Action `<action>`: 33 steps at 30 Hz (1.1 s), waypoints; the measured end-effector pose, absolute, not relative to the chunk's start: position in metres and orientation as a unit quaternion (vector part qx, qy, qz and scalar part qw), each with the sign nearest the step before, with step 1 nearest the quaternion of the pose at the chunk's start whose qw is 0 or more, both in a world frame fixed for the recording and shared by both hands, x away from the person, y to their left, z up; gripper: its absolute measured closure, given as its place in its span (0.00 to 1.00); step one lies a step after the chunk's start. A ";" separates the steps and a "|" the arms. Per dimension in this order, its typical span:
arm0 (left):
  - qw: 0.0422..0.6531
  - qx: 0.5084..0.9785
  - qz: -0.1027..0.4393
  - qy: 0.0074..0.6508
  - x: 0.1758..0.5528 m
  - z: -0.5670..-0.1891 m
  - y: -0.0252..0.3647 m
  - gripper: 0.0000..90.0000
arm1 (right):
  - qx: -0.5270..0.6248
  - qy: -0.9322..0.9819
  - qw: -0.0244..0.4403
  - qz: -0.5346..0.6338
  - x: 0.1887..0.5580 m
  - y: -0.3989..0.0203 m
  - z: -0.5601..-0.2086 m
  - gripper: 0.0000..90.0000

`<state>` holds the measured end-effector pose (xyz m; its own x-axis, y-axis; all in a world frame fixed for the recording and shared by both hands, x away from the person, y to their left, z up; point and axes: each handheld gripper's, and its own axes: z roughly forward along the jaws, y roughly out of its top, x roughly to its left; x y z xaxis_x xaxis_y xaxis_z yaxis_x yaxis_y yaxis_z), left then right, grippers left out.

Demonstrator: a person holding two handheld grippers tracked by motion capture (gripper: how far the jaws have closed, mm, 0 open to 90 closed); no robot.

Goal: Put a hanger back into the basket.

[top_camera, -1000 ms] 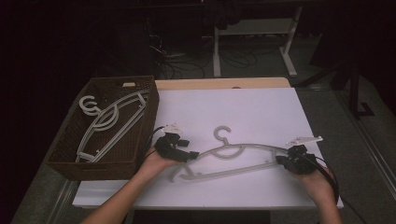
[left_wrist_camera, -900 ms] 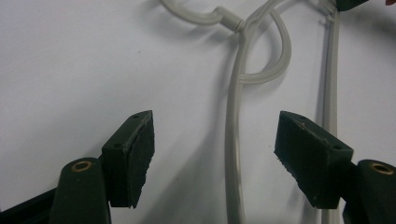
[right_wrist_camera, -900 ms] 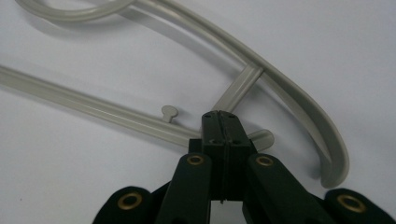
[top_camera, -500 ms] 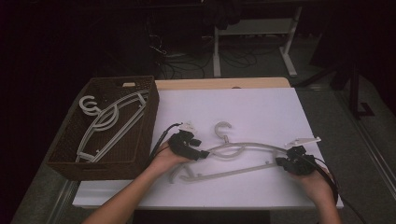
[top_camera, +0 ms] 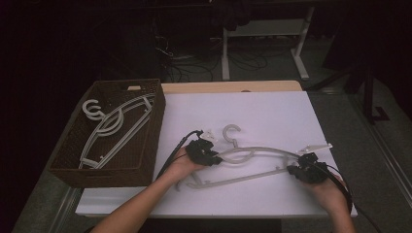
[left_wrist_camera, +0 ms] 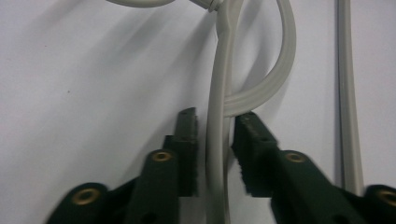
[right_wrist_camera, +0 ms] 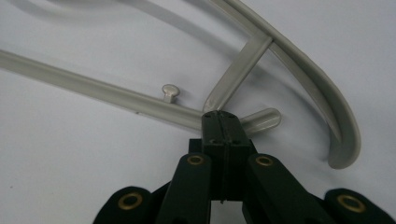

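left claw point(top_camera: 214, 158) now further along the hanger point(top_camera: 257, 151), closing astride its arm; right claw point(top_camera: 297, 170) shut.

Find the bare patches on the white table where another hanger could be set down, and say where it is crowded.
Free: the white table behind the hanger, toward the wooden edge. Crowded: the front strip around both grippers, and the basket with its hangers.

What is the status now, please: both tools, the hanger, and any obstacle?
Left tool just closing around hanger arm, pads not yet pressing. Right tool shut at hanger's far end. Hanger flat on white table. Basket to the left, clear of it.
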<state>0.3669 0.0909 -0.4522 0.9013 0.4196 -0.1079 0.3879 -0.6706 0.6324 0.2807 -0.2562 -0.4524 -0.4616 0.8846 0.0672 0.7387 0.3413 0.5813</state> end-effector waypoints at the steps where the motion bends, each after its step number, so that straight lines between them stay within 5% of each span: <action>1: 0.338 0.915 0.030 0.219 0.366 -0.452 0.090 0.85 | 0.502 0.808 0.132 0.278 0.281 -0.256 -0.452 0.99; 11: 0.346 0.907 0.031 0.237 0.368 -0.447 0.095 0.91 | 0.494 0.803 0.132 0.308 0.280 -0.256 -0.443 0.97; 26: 0.374 0.884 0.047 0.275 0.372 -0.393 0.120 0.92 | 0.450 0.807 0.125 0.361 0.282 -0.235 -0.438 0.25; 33: 0.385 0.873 0.072 0.291 0.373 -0.352 0.139 0.92 | 0.434 0.811 0.128 0.371 0.283 -0.228 -0.440 0.15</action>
<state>0.3727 0.1393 -0.3524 0.8204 0.5635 -0.0973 0.4521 -0.5350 0.7137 0.2831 -0.2281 -0.4397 -0.5903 0.7990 0.1145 0.6084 0.3473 0.7136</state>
